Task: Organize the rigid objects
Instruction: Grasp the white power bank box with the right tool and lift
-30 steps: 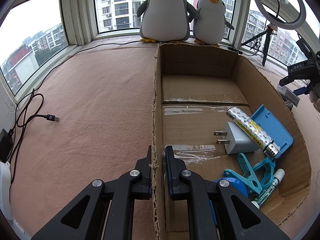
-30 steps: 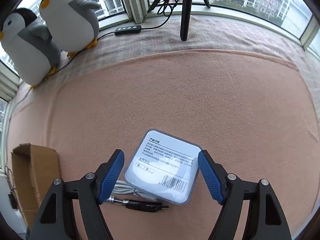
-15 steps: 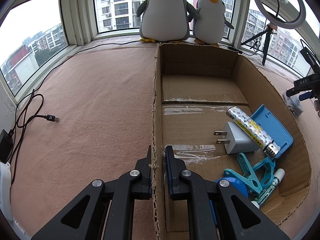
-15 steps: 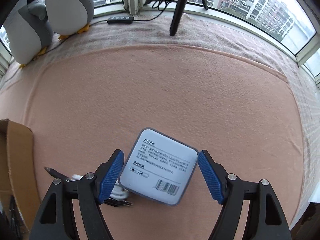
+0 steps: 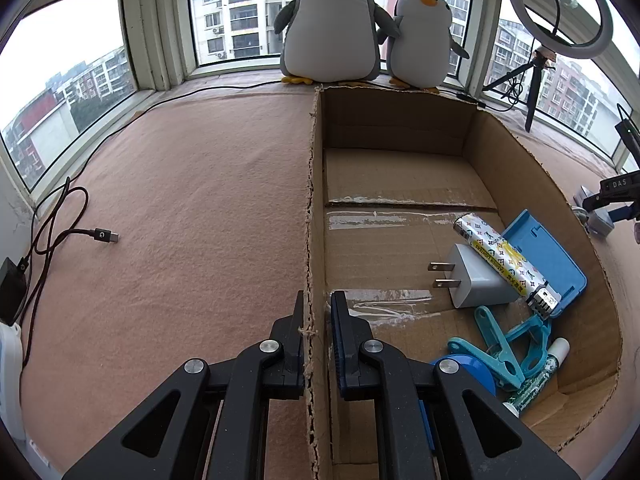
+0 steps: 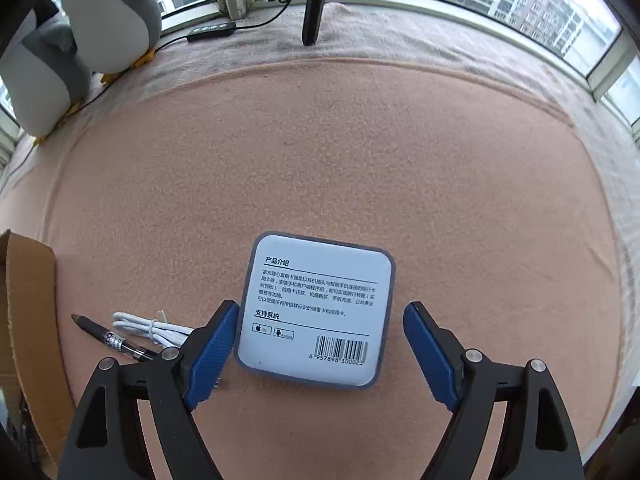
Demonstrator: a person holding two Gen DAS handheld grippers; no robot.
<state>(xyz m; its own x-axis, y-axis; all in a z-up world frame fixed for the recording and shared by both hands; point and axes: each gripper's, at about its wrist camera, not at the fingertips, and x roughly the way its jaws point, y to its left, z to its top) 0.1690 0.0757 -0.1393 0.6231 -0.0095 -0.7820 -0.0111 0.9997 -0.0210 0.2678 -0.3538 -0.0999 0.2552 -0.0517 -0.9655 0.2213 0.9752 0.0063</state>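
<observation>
My left gripper [image 5: 317,312] is shut on the left wall of the open cardboard box [image 5: 310,208]. Inside the box lie a white charger plug [image 5: 476,278], a patterned lighter [image 5: 506,264], a blue case [image 5: 548,256], teal clips [image 5: 500,344], a small bottle [image 5: 540,376] and a blue round thing [image 5: 470,366]. My right gripper [image 6: 320,344] is open, its jaws on either side of a flat white square box with a barcode [image 6: 316,308] lying on the pink blanket. The left pad is close to the box's edge.
A black pen [image 6: 110,338] and a coiled white cable [image 6: 152,326] lie left of the white box. The cardboard box corner [image 6: 24,300] shows at far left. Two plush penguins [image 5: 332,24] stand behind the box, with a ring light tripod [image 5: 536,64]. A dark USB cable [image 5: 92,234] lies on the blanket.
My right gripper has swung and moved in on the white box, which now sits deeper between the jaws; pen and cable came into fuller view. The left gripper has not moved.
</observation>
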